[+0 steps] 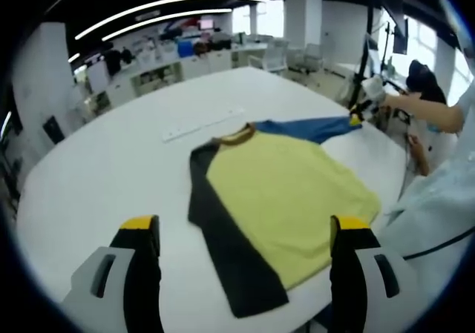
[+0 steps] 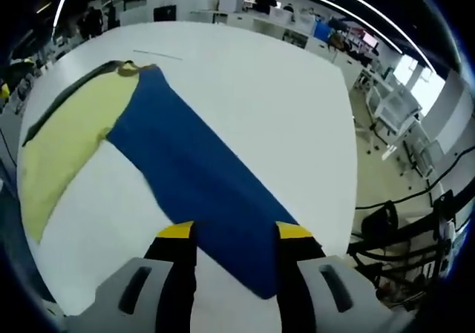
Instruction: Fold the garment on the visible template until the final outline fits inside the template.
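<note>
Right gripper view has the right gripper (image 2: 230, 233) over the blue sleeve (image 2: 200, 192), jaws spread either side of the cloth near its cuff, not visibly pinching. If it lifts without a firm bite, I'd expect the sleeve to slip and fall crooked, or trail off the table (image 2: 282, 88) edge. The left gripper (image 1: 245, 229) hovers wide apart, holding nothing. The shirt (image 1: 286, 199) lies flat mid-table: yellow body, dark near sleeve folded in, blue sleeve stretched outward.
</note>
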A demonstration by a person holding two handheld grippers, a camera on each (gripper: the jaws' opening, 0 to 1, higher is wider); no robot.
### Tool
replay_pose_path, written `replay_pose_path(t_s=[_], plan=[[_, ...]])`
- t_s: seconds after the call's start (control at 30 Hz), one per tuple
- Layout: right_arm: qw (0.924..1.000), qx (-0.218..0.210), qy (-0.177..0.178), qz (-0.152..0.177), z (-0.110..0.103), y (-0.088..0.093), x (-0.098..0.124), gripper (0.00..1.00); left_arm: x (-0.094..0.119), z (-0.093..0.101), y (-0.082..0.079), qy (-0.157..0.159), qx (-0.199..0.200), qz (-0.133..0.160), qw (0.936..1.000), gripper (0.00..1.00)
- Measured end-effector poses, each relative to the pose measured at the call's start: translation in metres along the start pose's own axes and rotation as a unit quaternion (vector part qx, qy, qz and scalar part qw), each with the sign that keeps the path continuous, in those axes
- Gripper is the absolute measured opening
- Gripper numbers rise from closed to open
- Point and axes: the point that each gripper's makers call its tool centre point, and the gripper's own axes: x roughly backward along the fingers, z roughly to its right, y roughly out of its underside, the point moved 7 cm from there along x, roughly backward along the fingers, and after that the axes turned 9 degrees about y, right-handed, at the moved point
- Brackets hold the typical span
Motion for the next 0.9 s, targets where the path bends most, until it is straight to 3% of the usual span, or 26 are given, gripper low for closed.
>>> replay_pose_path(t_s=[0.53, 0.67, 0.9], plan=[[0.9993, 0.002, -0.012, 0.034, -0.023, -0.014, 0.016, 0.50, 0.008, 0.008, 0.003, -0.004, -0.003, 0.015, 0.9999, 0.92], [0.9980, -0.016, -0.024, 0.056, -0.035, -0.023, 0.025, 0.54, 0.011, 0.010, 0.004, -0.004, -0.005, 0.018, 0.9998, 0.92], [0.9968, 0.001, -0.037, 0.071, -0.057, -0.034, 0.034, 0.61, 0.016, 0.013, 0.006, -0.003, -0.011, 0.023, 0.9997, 0.93]])
